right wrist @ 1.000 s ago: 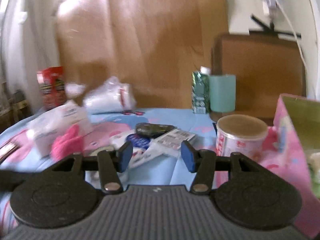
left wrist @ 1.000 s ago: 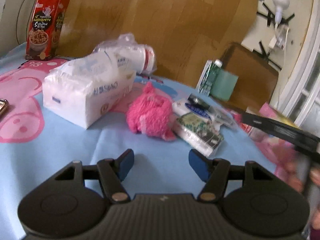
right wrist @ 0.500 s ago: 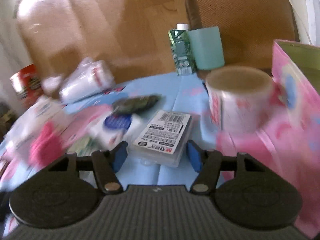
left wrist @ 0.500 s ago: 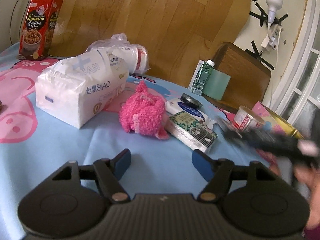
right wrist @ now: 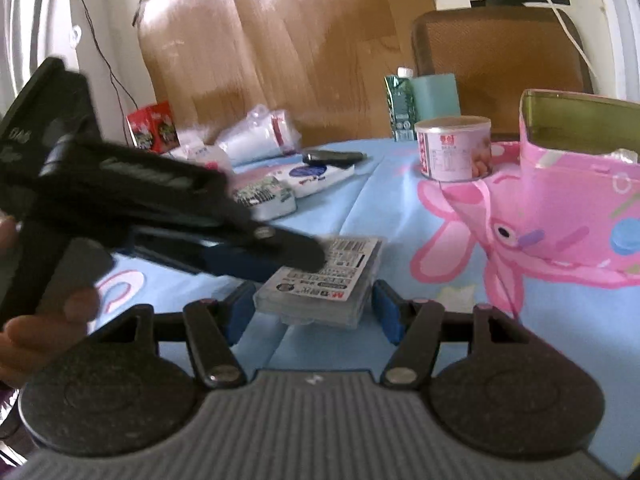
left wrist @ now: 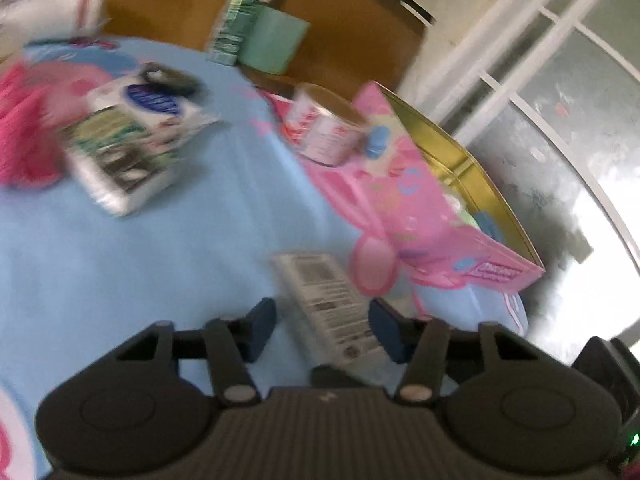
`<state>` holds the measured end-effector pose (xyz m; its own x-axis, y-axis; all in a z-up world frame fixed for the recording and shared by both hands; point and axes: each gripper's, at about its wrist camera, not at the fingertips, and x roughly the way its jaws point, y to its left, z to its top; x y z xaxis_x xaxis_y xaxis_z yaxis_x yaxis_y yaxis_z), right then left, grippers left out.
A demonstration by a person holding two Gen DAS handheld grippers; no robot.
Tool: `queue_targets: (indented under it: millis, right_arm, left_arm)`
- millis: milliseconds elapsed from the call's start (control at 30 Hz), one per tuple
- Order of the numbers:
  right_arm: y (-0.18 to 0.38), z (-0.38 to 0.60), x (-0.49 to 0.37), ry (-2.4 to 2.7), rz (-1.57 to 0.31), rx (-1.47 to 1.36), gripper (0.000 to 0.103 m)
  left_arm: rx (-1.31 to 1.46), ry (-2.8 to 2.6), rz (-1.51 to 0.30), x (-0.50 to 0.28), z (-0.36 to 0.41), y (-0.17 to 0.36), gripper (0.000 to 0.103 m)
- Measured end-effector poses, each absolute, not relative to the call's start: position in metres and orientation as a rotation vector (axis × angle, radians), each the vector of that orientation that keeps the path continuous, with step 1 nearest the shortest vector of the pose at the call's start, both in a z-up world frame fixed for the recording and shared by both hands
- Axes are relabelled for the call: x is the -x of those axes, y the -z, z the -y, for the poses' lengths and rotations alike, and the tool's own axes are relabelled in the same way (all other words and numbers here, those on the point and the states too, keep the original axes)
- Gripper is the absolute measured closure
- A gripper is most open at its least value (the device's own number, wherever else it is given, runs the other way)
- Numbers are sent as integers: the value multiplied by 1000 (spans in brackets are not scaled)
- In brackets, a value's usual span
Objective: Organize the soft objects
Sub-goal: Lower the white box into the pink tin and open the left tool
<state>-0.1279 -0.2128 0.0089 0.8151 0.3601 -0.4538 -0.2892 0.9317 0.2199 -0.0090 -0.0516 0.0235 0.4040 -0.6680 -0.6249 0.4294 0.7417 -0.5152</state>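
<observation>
A clear plastic case [right wrist: 320, 288] with a barcode label lies flat on the blue cloth. My right gripper [right wrist: 314, 316] is open, a blue pad on each side of the case, close to its edges. The left gripper's finger [right wrist: 296, 250] reaches in from the left over the case's far end. In the left wrist view my left gripper [left wrist: 323, 330] is closing with the case [left wrist: 324, 308] between its fingers; cloth shows between the left pad and the case. The pink fluffy item [left wrist: 20, 140] and tissue packs [left wrist: 120, 152] lie at the far left.
A pink tin box [right wrist: 580, 200] with a gold inside stands open to the right, a small can [right wrist: 454, 148] behind it. A green carton [right wrist: 400, 108], a chair back [right wrist: 500, 52], a red snack box [right wrist: 154, 130] and a bagged roll [right wrist: 256, 136] line the far edge.
The left view swung right, from the tissue box and pink item to the case and tin, and its jaws narrowed. The right gripper came down around the case. The left gripper entered the right view.
</observation>
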Motion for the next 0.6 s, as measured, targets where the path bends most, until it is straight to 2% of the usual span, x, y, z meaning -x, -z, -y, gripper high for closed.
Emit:
queue_targets:
  millis: [333, 367, 433, 533, 600]
  right_arm:
    - [-53, 277, 136, -116, -224, -122, 37]
    - [-56, 286, 132, -82, -215, -131, 37]
    - [-58, 304, 120, -12, -201, -145, 37]
    - [-52, 325, 95, 132, -210, -95, 30]
    - [-52, 336, 95, 173, -207, -99, 30]
  left_arm:
    - [177, 880, -762, -3, 157, -90, 54]
    - [164, 892, -746, -5, 171, -93, 52]
    - [128, 894, -707, -4, 194, -97, 39]
    - [62, 823, -654, 1, 210, -95, 36]
    - [86, 834, -666, 4, 206, -91, 33]
